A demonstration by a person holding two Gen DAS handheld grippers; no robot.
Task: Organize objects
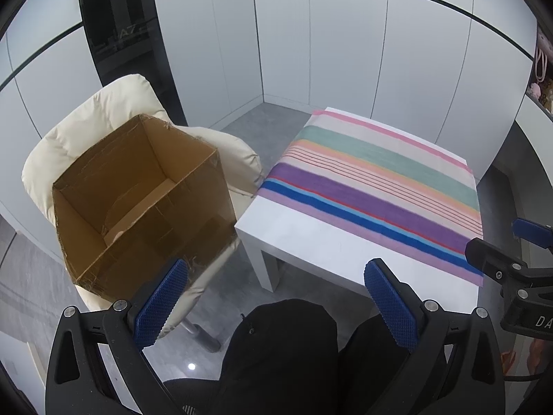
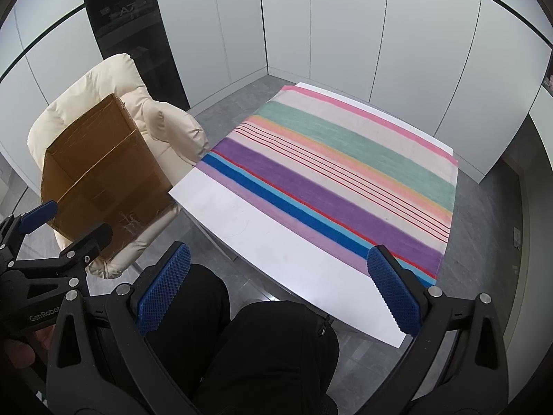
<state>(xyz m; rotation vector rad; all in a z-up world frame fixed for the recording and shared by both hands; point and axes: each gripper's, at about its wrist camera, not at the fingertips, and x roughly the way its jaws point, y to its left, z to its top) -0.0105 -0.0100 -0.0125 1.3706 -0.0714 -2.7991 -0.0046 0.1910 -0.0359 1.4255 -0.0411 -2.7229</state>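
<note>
An open brown cardboard box (image 1: 145,200) (image 2: 100,180) rests tilted on a cream padded chair (image 1: 90,128) (image 2: 103,103), left of a white table (image 1: 311,242) (image 2: 276,256). A striped cloth (image 1: 373,180) (image 2: 338,173) lies flat over the table's far part. My left gripper (image 1: 276,297) hovers open above the person's black-trousered knees, between box and table, holding nothing. My right gripper (image 2: 276,287) is open too, low at the table's near edge, with nothing between its blue pads (image 2: 394,294). The box's inside looks bare apart from a loose flap.
White panelled walls close in behind the table, with a dark glass panel (image 1: 124,34) behind the chair. The floor is grey tile (image 1: 255,117). The person's legs (image 2: 249,346) sit under both grippers. A shelf with pink items (image 1: 542,69) shows at far right.
</note>
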